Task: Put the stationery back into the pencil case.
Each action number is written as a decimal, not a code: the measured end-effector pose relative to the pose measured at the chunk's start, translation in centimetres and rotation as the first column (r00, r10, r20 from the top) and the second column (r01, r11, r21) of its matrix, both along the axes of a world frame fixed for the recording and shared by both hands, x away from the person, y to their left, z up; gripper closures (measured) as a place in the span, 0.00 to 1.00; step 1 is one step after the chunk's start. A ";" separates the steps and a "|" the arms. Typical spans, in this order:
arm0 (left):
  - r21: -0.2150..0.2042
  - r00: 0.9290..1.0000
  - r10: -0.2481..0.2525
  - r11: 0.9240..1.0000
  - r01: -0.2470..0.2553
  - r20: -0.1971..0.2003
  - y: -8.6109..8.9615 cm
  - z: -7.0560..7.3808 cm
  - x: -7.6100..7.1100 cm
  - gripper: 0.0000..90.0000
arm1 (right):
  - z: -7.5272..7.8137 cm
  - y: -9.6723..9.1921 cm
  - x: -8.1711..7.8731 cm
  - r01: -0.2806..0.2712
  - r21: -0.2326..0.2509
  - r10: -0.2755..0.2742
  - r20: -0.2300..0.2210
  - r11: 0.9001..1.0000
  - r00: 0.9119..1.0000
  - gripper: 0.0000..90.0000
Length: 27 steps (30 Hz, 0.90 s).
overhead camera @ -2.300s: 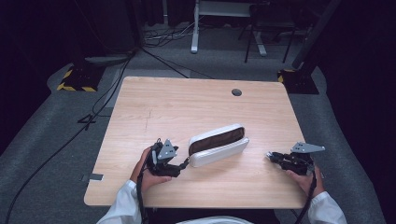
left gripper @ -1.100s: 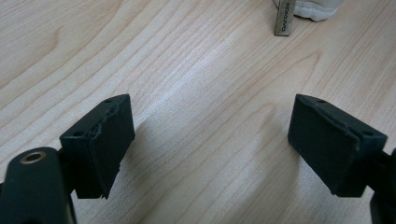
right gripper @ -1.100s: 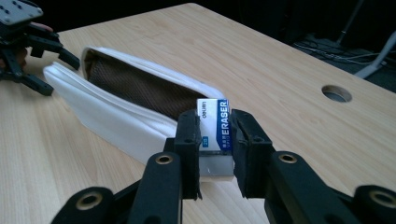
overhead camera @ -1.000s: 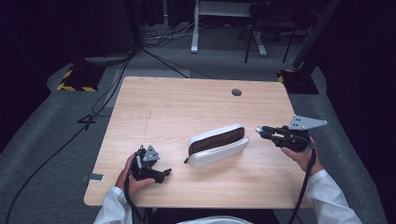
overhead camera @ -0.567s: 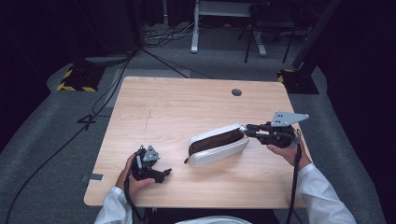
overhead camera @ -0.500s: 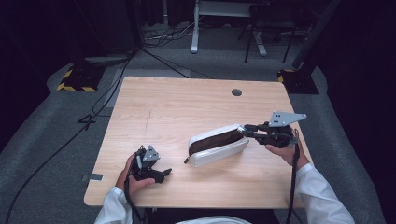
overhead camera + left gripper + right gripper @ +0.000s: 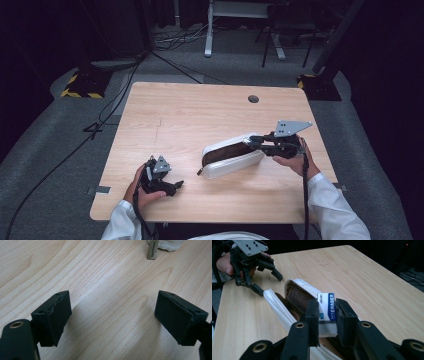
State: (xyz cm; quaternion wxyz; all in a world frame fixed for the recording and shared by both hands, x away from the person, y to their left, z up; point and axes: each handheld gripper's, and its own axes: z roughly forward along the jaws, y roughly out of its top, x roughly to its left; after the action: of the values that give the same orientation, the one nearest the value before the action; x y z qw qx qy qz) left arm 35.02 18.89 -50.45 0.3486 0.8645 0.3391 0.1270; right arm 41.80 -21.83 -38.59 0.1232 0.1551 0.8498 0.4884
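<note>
Since a moment ago the right gripper [image 7: 327,322], jaws squeezing an eraser [image 7: 327,307], slid over the open pencil case [image 7: 232,156]; it should lower it inside before letting go, while the left gripper [image 7: 165,185] rests with jaws wide open

A white eraser [image 7: 327,312] in a blue-and-white sleeve printed ERASER stood upright, clamped at both sides just above the open mouth of a white pencil case [image 7: 231,156] with a brown mesh-lined inside, which lay slantwise on the table's near right part.
</note>
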 end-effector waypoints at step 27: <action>0.000 1.000 0.000 1.000 0.000 -0.001 0.0 0.0 0.0 0.16 | -2.7 2.3 1.2 -0.023 -0.059 0.020 -0.045 0.998 0.999 0.82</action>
State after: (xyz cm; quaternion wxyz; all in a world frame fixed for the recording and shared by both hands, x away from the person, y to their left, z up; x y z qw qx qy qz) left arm 35.03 18.89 -50.45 0.3486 0.8645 0.3391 0.1266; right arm 42.97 -19.53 -41.26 0.1038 0.1530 0.8681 0.4607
